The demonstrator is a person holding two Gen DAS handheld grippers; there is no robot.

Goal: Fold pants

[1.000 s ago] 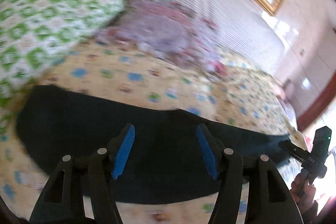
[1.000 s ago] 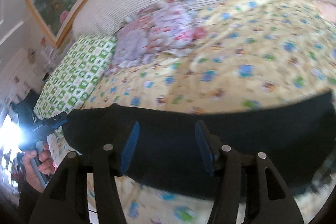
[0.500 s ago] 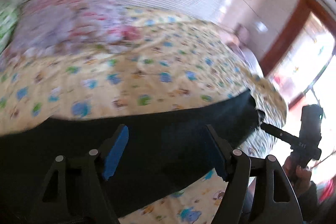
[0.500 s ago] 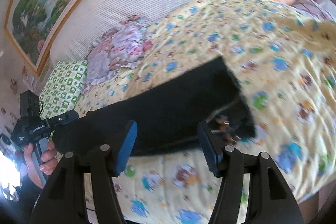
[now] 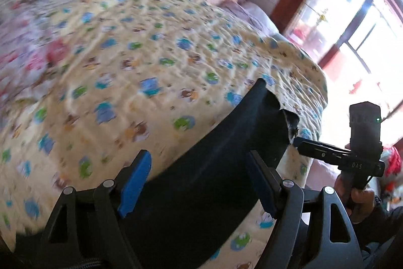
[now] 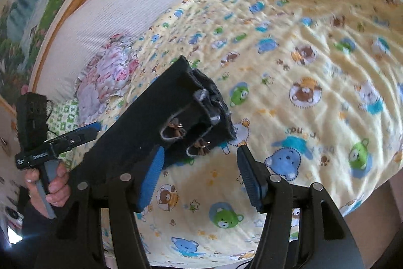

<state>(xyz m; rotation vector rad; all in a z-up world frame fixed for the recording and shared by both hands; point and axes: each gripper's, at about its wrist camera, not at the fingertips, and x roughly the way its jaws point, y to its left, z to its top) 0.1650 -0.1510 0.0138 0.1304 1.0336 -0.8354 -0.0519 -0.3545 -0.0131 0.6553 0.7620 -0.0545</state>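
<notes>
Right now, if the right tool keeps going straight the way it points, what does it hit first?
Most likely the yellow bear-print bedspread. The gap between the right tool fingers frames bare bedspread; the dark pants lie just left of that line, near the left finger. Depth is unclear.

Both wrist cameras look down, close, sharing the bedspread (image 5: pixel 151 47).

Dark navy pants (image 6: pixel 151 122) lie folded long across the pale yellow bear-print bedsheet (image 6: pixel 314 82), frayed hems with little brown bows at centre frame. The right gripper (image 6: pixel 200 175) hangs low centre, blue pads apart, left pad at the cloth's edge, nothing pinched. At far left a hand (image 6: pixel 50 183) holds the left gripper (image 6: pixel 93 130), beside the pants. A floral pillow (image 6: pixel 105 72) sits upper left.
</notes>
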